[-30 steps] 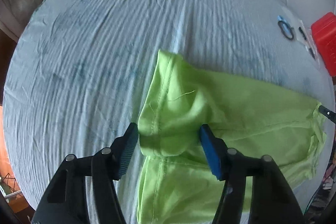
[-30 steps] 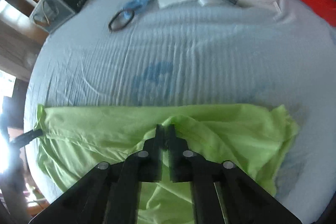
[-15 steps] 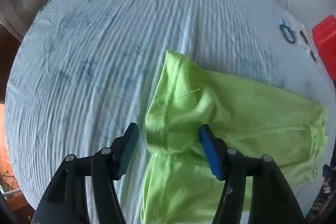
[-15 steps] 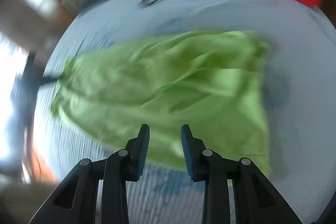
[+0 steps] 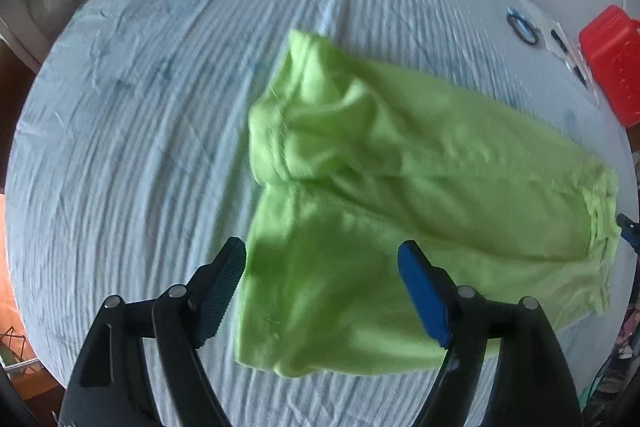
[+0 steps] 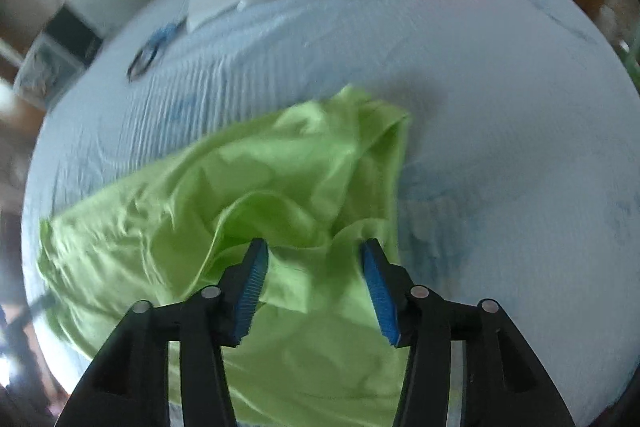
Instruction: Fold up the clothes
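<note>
Lime-green garment [image 5: 404, 195] lies partly folded and rumpled on a round counter covered with a wrinkled pale blue cloth [image 5: 152, 131], sitting right of centre in the left wrist view and reaching toward 3 o'clock. One layer is doubled over across its upper half. The left hand-held gripper [image 5: 322, 291] hangs over the garment's near edge at 6 o'clock, its jaws opening wide, with green fabric below them but no pad pressing on it. In the right wrist view the right hand-held gripper [image 6: 314, 291] stands with jaws partly apart above a raised fold of the garment [image 6: 256, 211], not clamped on it. A red container [image 5: 612, 67] sits at 2 o'clock near the rim, with a dark ring [image 5: 522, 27] beside it
</note>
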